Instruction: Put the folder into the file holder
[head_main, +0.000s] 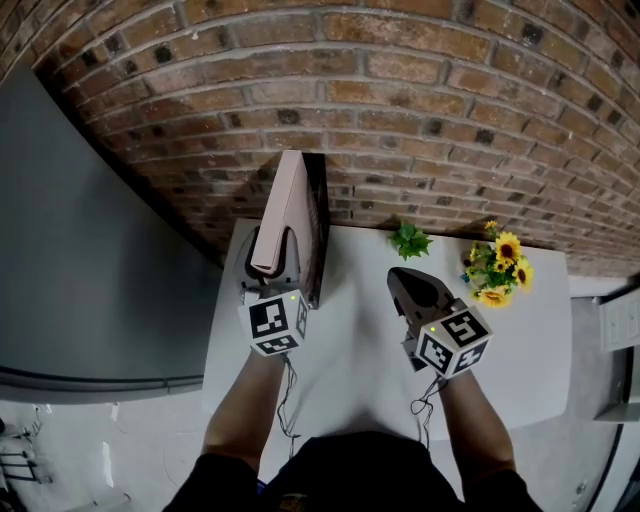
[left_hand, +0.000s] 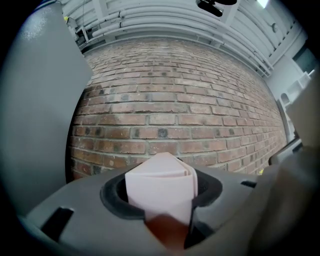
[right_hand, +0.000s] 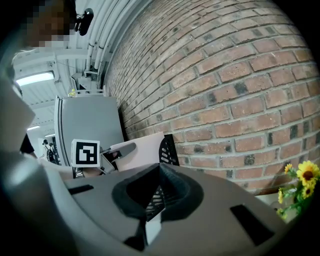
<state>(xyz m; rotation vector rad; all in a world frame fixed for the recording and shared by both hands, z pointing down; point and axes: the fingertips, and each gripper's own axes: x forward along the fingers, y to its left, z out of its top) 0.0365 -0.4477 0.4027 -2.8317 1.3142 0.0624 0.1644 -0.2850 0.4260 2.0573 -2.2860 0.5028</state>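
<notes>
Head view shows the left gripper (head_main: 270, 256) pinching a pink card folder (head_main: 291, 200), the right gripper (head_main: 405, 280) clamped empty; skewed, it could topple the black mesh file holder (head_main: 319, 215).

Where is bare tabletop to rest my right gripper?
Bare: on the table, the middle strip between file holder and right gripper, and the near right part before the sunflowers. Crowded: back left, file holder with folder; back edge, green sprig.

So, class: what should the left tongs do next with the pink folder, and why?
Probably open and back away: the left tongs grip the folder, which already stands upright beside the file holder's black wall, seemingly in place.
</notes>
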